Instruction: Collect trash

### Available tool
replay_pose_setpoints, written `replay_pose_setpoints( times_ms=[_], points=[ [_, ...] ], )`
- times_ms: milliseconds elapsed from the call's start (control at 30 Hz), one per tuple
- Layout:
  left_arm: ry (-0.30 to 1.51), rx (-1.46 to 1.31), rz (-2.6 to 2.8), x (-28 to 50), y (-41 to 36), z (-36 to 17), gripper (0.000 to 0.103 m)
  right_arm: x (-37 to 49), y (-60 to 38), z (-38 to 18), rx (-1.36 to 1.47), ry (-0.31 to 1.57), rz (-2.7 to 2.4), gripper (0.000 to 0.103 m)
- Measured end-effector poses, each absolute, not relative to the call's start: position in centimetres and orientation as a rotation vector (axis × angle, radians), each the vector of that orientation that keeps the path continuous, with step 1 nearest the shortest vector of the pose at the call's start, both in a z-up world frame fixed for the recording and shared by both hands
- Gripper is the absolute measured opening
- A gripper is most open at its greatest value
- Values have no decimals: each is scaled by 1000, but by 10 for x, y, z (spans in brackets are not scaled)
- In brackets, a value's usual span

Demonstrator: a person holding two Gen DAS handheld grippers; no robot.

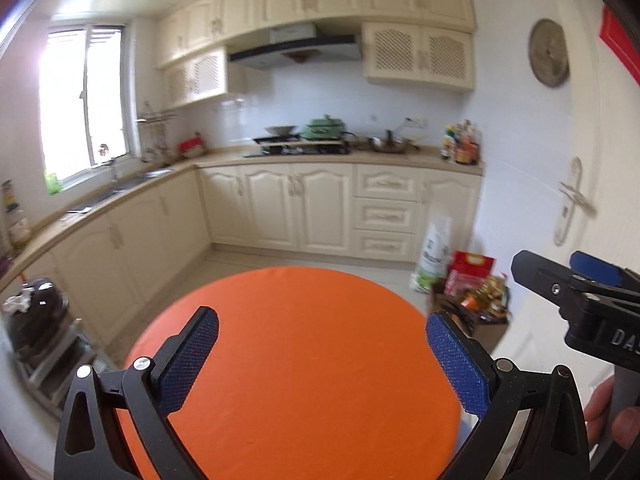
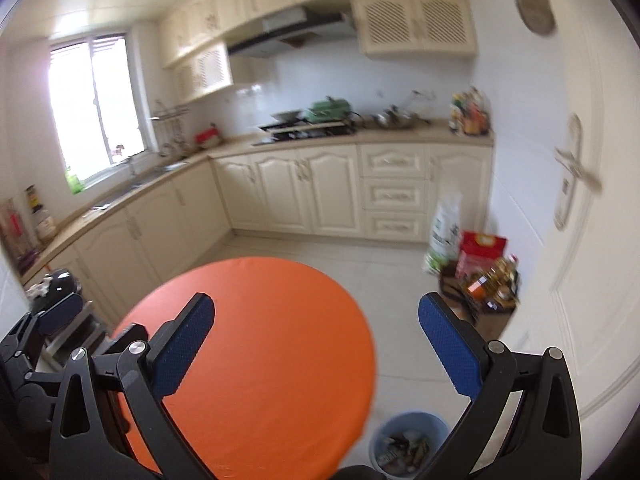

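A round table with an orange cloth [image 1: 304, 360] fills the lower middle of the left wrist view; it also shows in the right wrist view [image 2: 256, 340]. No trash shows on the cloth. A light blue bin [image 2: 408, 444] holding crumpled wrappers stands on the floor to the right of the table. My left gripper [image 1: 322, 334] is open and empty above the table. My right gripper [image 2: 316, 318] is open and empty above the table's right part. The right gripper also shows at the right edge of the left wrist view [image 1: 576, 280].
Cream kitchen cabinets [image 1: 304, 204] run along the back and left walls. A white sack [image 2: 444, 236], a red box [image 2: 482, 252] and a crate of bottles [image 2: 492, 288] stand on the floor by the white door [image 2: 568, 184]. A black appliance [image 1: 36, 316] stands at left.
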State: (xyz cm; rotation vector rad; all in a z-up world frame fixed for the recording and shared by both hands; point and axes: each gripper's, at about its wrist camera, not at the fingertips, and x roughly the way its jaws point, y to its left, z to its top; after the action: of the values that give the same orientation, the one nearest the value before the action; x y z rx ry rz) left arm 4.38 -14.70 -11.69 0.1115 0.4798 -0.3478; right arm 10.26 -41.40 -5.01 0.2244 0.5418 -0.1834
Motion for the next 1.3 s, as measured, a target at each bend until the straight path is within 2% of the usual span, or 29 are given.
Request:
replay_pose_setpoints(
  times_ms=[267,700,1000,1300],
  points=[
    [428,60,-209,-38,-74,-100,102,95,-329,-7,137,453,-68,103],
    [351,29,-96,-142,-65,-93,102,76,-284,10,90,407,-15,103],
    [370,12,-100,-137,-79,-101,102,70,-283,10,87,405,-14,103],
    [369,10,-70,-104,-71,-80,102,70,-288,9,87,411,-23,103]
  ],
)
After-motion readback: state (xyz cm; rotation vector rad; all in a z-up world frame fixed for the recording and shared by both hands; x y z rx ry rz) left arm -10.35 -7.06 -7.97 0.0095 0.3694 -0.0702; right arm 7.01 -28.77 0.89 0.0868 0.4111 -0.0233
